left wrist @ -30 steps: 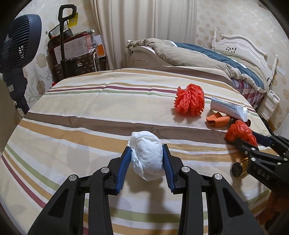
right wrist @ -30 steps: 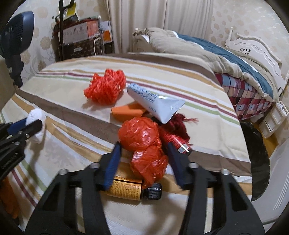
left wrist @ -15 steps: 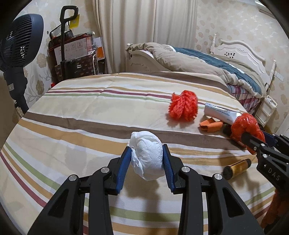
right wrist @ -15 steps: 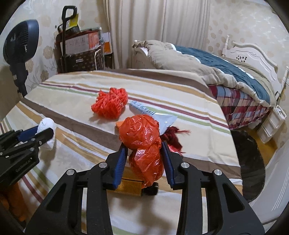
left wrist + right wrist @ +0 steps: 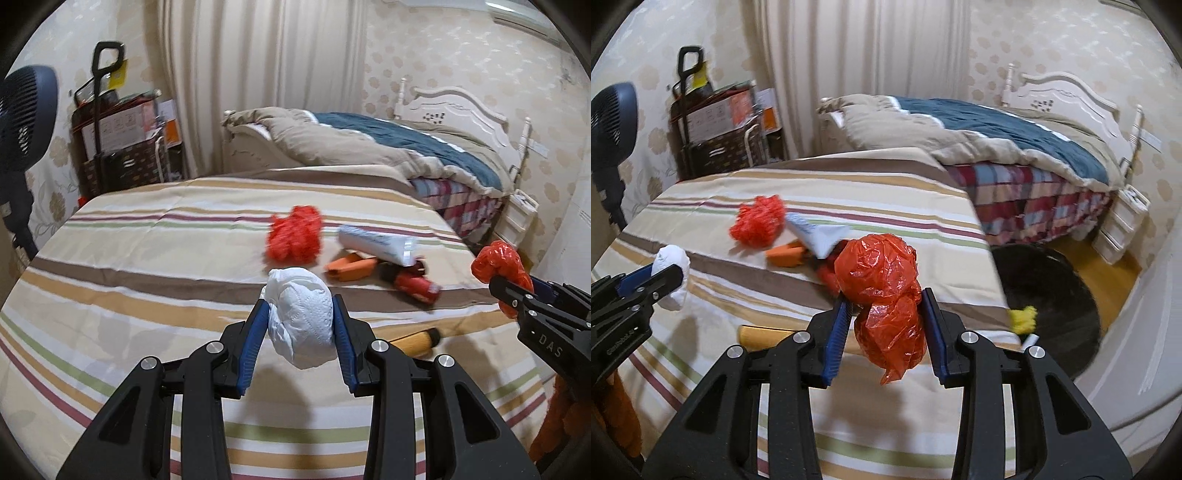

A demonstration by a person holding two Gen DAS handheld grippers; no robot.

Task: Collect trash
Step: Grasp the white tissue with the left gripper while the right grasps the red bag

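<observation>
My left gripper (image 5: 300,320) is shut on a crumpled white tissue wad (image 5: 301,317) and holds it above the striped table (image 5: 147,258). My right gripper (image 5: 885,314) is shut on a crumpled red plastic bag (image 5: 882,284), lifted above the table's right edge; it also shows in the left wrist view (image 5: 498,264). On the table lie an orange mesh ball (image 5: 295,236), a white tube (image 5: 376,243), an orange wrapper (image 5: 349,267), a red can (image 5: 415,286) and an amber bottle (image 5: 413,341). A black trash bin (image 5: 1052,295) stands on the floor to the right of the table, with yellow trash (image 5: 1022,318) inside.
A bed (image 5: 388,155) with a rumpled quilt stands behind the table. A black fan (image 5: 22,122) stands at the left, a cart with boxes (image 5: 118,147) at the back left. White drawers (image 5: 1123,221) stand beside the bed on the wood floor.
My right gripper closed on the red plastic bag, lifted it off the table and carried it right toward the bin. My left gripper rose a little, still holding the tissue.
</observation>
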